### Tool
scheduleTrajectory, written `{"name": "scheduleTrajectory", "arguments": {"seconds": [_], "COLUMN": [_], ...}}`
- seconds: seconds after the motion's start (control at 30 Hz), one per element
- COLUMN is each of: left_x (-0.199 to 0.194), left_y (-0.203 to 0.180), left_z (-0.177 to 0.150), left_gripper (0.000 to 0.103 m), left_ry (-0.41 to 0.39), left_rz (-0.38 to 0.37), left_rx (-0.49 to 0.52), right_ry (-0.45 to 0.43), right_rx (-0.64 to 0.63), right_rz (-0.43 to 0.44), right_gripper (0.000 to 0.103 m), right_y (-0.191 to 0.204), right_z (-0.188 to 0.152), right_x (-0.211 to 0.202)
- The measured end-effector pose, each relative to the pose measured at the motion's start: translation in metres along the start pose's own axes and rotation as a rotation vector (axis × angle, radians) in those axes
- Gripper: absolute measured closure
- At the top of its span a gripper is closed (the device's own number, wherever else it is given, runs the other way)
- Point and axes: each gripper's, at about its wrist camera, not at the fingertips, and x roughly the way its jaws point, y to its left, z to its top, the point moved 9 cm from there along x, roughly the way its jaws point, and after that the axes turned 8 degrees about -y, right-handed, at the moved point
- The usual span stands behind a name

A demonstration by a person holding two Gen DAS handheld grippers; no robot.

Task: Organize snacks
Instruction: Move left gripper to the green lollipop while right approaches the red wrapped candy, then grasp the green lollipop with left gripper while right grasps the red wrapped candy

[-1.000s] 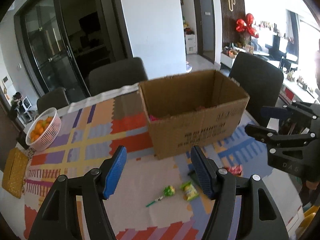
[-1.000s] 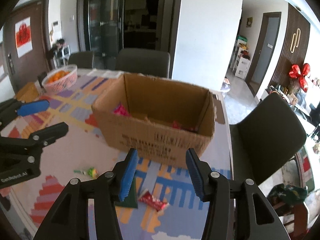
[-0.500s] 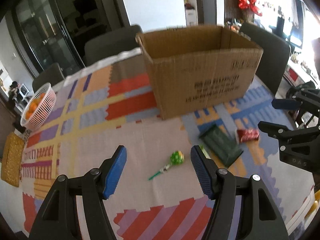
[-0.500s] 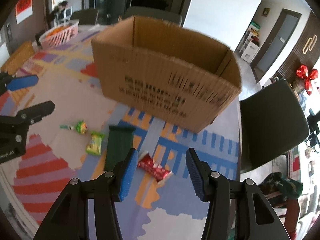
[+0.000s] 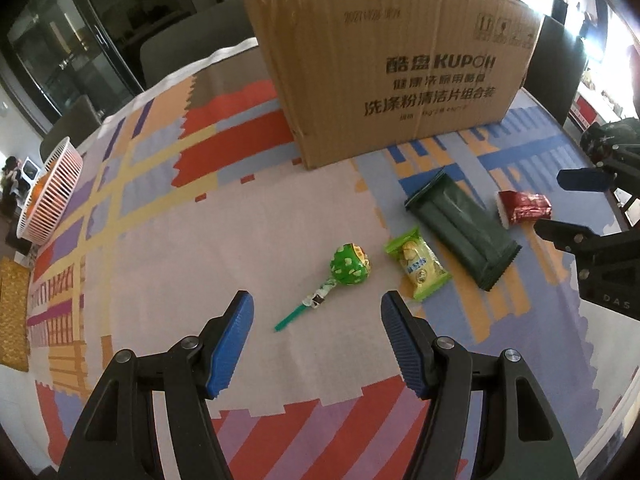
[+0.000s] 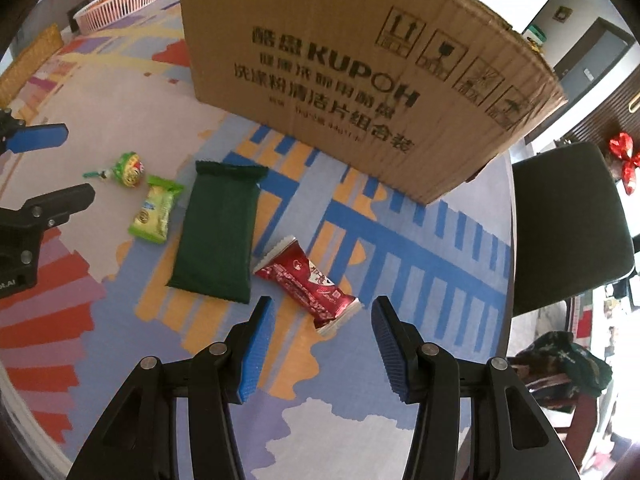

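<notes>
Several snacks lie on the patterned tablecloth in front of a cardboard box [image 5: 384, 60]. My left gripper [image 5: 316, 320] is open and low over the table, with a green lollipop [image 5: 348, 268] just ahead between its fingers. Right of it lie a yellow-green packet [image 5: 418, 264], a dark green packet [image 5: 460, 224] and a red packet [image 5: 524, 206]. My right gripper [image 6: 320, 324] is open, with the red packet [image 6: 308, 280] just ahead between its fingers. The dark green packet [image 6: 218, 232], the yellow-green packet [image 6: 154, 208], the lollipop [image 6: 128, 168] and the box [image 6: 360, 60] show there too.
A white basket of oranges [image 5: 48, 196] stands at the table's far left edge, a yellow woven mat [image 5: 12, 316] near it. Dark chairs stand behind the table [image 5: 192, 48] and to its right [image 6: 568, 224]. The table edge curves close on the right.
Both grippers have dropped down and forward toward the table. The snacks now lie close ahead of the fingers, and the box's inside has gone out of view.
</notes>
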Motion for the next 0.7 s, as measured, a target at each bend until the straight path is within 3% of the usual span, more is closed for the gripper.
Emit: {"name": "scheduleTrajectory", "arguments": {"seconds": [0.37,0.7], "left_x": [0.023,0.039], "left_y": [-0.001,-0.006], "left_z": [0.003,0.012], "left_gripper": [0.039,0.061], "left_ry": [0.034,0.041], "left_rz": [-0.047,-0.099], "left_rx": [-0.015,-0.043], "right_ry": [0.022,0.006], "right_rx": [0.0,0.034], "right_rz": [0.041,0.07], "right_gripper": [0.052,0.053], "right_y": [0.003,-0.005], "right_z": [0.005,0.017], "right_x": [0.021,0.035]}}
